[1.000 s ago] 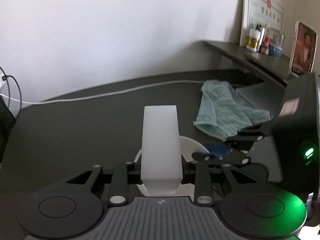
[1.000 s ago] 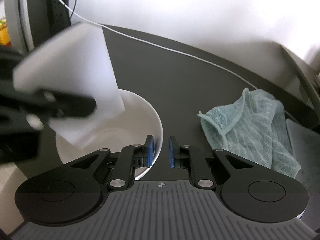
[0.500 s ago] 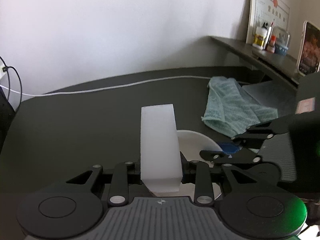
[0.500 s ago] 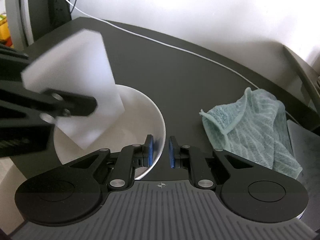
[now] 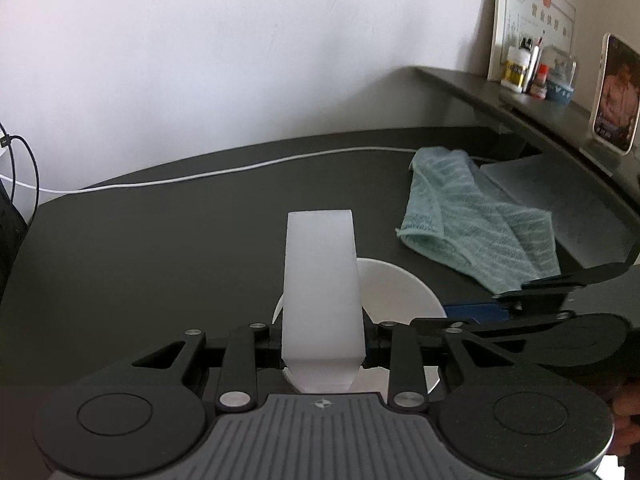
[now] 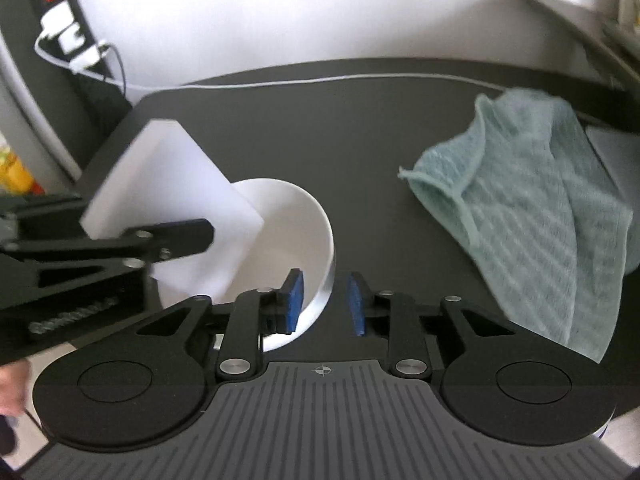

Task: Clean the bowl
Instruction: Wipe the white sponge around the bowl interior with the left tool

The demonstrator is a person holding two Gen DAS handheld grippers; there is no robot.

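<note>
The white bowl (image 6: 296, 224) sits on the dark table (image 6: 340, 120), near the edge closest to you. Your left claw (image 5: 322, 346) is pinching a white sponge block (image 5: 320, 292) tight between its two fingers. In the right wrist view the sponge's lower corner dips inside the bowl; you cannot tell if it touches the bottom.

Your right claw (image 6: 323, 300) is spread apart a little. The bowl's rim sits in the gap between its blue pads (image 6: 291, 300). One pad is inside the bowl and one is outside. They do not seem to press on the rim.

In the left wrist view the sponge stands in the way and hides most of the bowl. Your right claw reaches in from the right side there.

A blue-green cloth (image 6: 536, 216) lies crumpled on the table to the right of the bowl, apart from it. A thin white cable (image 5: 240, 170) runs along the back of the table by the white wall. Further right is a dark shelf (image 5: 520, 98) with small bottles (image 5: 516, 70), a framed paper (image 5: 532, 12) and a photo (image 5: 616, 92). On the far left of the right wrist view, a power strip (image 6: 60, 8) shows a red light.
</note>
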